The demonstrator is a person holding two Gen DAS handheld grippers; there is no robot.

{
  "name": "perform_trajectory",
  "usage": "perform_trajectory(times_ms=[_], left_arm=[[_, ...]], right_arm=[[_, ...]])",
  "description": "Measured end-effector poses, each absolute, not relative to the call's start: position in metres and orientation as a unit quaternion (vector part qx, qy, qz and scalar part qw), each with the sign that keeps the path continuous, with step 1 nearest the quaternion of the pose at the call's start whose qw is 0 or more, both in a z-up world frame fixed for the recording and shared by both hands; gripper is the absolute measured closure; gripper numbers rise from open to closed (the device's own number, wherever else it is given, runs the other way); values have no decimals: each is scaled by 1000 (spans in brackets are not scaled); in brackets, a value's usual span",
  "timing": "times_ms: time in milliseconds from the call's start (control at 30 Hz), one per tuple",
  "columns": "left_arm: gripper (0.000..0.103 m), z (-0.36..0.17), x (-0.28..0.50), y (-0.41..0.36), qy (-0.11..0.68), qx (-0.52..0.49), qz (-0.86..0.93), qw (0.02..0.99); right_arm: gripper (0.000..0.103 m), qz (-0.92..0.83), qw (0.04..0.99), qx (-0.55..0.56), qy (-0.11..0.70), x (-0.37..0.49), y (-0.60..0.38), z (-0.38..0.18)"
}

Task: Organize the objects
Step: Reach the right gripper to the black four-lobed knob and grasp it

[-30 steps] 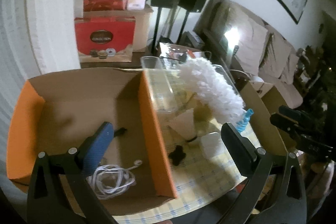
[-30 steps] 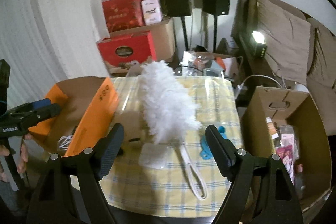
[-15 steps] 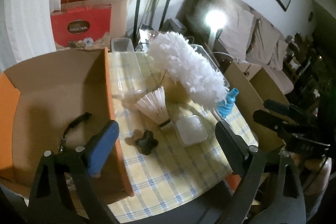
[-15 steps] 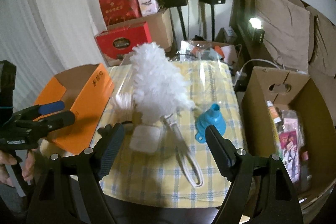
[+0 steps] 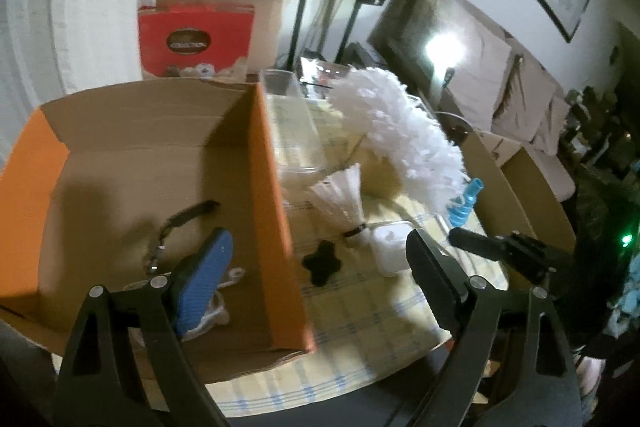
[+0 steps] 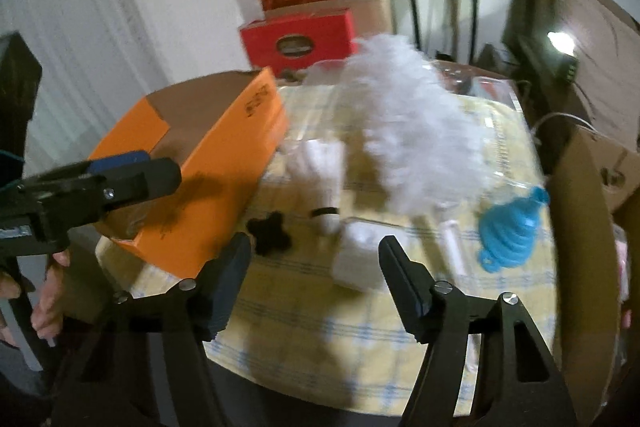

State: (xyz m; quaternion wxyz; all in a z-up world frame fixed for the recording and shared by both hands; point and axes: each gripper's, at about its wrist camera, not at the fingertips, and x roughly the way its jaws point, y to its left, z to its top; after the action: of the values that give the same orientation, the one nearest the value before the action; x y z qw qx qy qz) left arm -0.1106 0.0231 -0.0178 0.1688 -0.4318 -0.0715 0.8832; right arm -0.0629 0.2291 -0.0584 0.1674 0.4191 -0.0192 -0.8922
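Barely started tbh: only cords in the orange box [image 5: 276, 187], while shuttlecock [image 5: 344, 195], duster [image 5: 396, 135], funnel [image 6: 510, 227] sit on the bench [image 6: 320, 323], both tools [image 5: 316, 287] [image 6: 316, 267] wide open, empty.

Both wrist views face table [image 5: 360, 315] (shared, near)

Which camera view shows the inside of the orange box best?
The left wrist view: it looks down into the orange box and shows a strap and white cable on its floor. The right wrist view shows mainly its outer wall.
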Motion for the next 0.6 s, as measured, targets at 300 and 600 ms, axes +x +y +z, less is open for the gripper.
perform_trajectory(times_ms=[300, 600], left_arm=[[13, -19, -115, -3, -84, -432, 886, 144], [13, -26, -117, -14, -95, -437, 884, 136]], right_arm=[[46, -884, 191, 426, 17, -84, 191, -93], [54, -879, 219, 421, 46, -93, 176, -108]])
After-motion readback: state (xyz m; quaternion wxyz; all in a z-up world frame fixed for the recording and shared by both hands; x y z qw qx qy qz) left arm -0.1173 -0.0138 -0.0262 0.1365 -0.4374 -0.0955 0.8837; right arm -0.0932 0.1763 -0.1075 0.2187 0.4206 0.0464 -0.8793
